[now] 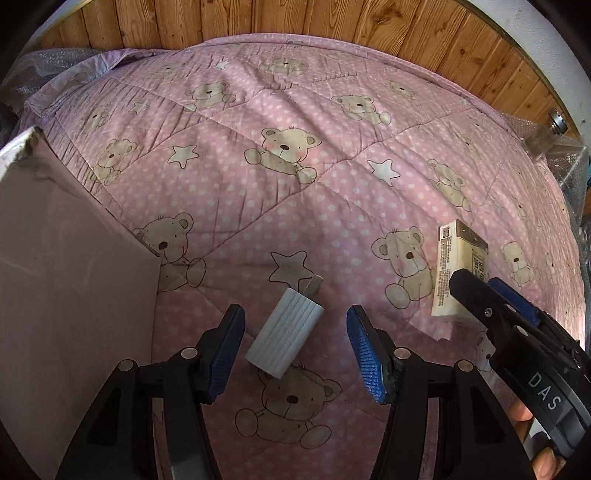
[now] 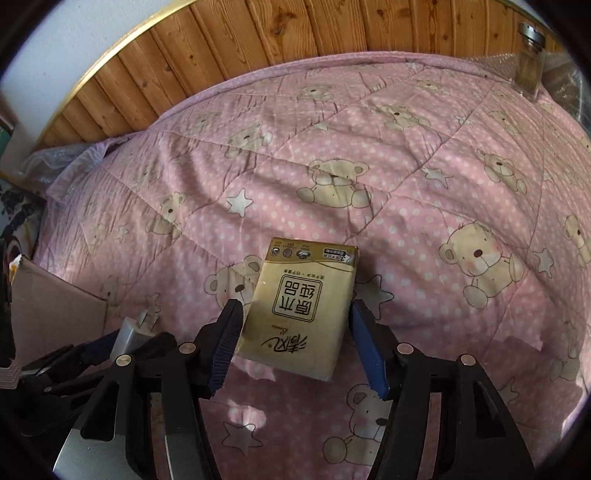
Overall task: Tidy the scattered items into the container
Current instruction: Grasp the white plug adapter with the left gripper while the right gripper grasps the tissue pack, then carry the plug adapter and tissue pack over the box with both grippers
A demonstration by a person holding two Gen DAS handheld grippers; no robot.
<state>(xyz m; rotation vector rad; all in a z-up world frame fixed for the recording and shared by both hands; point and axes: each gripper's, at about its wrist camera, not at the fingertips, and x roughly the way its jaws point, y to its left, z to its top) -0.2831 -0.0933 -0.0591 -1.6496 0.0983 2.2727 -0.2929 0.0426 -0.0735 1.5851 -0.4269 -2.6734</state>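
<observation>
Left wrist: white charger (image 1: 284,334) lies prongs-away between the open left gripper (image 1: 295,349).

A pink quilt (image 1: 332,155) dotted with white spots and printed with beige teddy bears and cream stars covers the bed, set against a warm orange-brown knotty wood panel wall (image 2: 295,33). On it lie a pale grey ribbed charger (image 1: 284,336) and a gold-and-cream tissue pack (image 2: 301,306) bearing dark brown characters, beside a dull brown cardboard box (image 1: 70,280). Both the left gripper (image 1: 295,347) and the right gripper (image 2: 293,343) are black with blue ridged pads.
</observation>
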